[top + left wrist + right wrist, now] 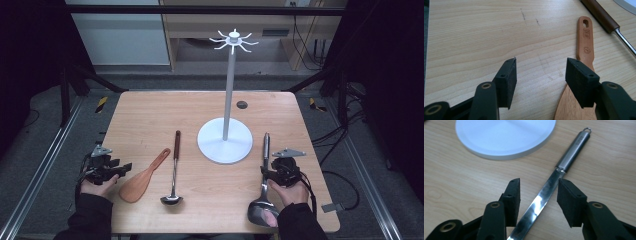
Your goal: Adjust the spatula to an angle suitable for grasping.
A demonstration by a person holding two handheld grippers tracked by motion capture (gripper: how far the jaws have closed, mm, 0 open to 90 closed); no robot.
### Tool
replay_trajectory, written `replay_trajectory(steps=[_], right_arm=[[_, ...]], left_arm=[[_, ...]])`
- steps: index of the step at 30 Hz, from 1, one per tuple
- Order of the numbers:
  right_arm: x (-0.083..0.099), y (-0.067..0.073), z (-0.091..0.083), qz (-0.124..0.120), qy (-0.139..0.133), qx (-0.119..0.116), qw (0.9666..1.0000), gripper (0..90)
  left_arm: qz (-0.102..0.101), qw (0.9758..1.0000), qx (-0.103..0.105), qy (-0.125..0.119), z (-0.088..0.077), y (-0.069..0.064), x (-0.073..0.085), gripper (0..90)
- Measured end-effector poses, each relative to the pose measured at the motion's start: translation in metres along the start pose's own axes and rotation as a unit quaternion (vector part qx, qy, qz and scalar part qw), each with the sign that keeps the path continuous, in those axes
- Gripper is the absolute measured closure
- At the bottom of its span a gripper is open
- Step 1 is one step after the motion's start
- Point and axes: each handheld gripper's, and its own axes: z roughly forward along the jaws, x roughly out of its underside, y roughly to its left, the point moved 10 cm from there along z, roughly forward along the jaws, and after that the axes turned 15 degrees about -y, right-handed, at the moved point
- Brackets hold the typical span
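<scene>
A white stand [229, 90] with a ring of hooks on top rises from a round base [225, 145] at mid table. Left of it lie a wooden spatula [145, 177] and a steel ladle [173, 170] with a dark handle. A steel turner [265, 150] lies right of the base. My right gripper [539, 197] is open, and the turner's flat shank [564, 162] passes between its pads without touching them. My left gripper [540, 80] is open over bare wood, its right pad just above the wooden spatula [584, 50].
The stand's base [504, 137] lies close ahead of the right gripper. The ladle's handle [604, 17] runs beyond the wooden spatula. A dark round grommet [242, 104] sits at the table's far side. Both hands rest near the table's front edge.
</scene>
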Motion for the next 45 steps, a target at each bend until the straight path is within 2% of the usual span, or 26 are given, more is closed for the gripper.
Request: replay_trajectory(steps=[6,11,16,21,28,33,35,45], right_arm=[[-0.001,-0.011,0.014,0.001,0.008,0.032,0.9995,43.7],[0.001,-0.017,0.027,0.018,0.024,0.044,0.9986,43.5],[0.011,-0.019,0.038,0.026,0.058,0.05,0.9968,47.2],[0.021,-0.018,0.042,0.038,0.086,0.05,0.9943,51.6],[0.028,-0.012,0.045,0.038,0.109,0.039,0.9926,57.8],[0.027,-0.014,0.046,0.041,0.11,0.039,0.9923,60.7],[0.027,-0.014,0.046,0.05,0.112,0.041,0.9916,62.1],[0.026,-0.021,0.046,0.051,0.117,0.045,0.9908,71.8]], left_arm=[[-0.001,1.0,0.002,0.003,0.002,-0.001,0.001,42.6],[0.0,1.0,0.002,0.003,0.002,0.0,0.001,42.7],[0.0,1.0,0.003,0.004,0.002,0.0,0.001,42.7],[0.0,1.0,0.005,0.006,0.003,-0.001,0.001,42.7],[0.002,0.9999,0.007,0.009,0.003,-0.002,0.002,42.8],[0.001,0.9999,0.007,0.009,0.003,-0.002,0.002,42.8],[0.002,0.9999,0.007,0.009,0.003,-0.002,0.002,42.8],[0.001,0.9999,0.008,0.01,0.004,-0.002,0.002,42.8]])
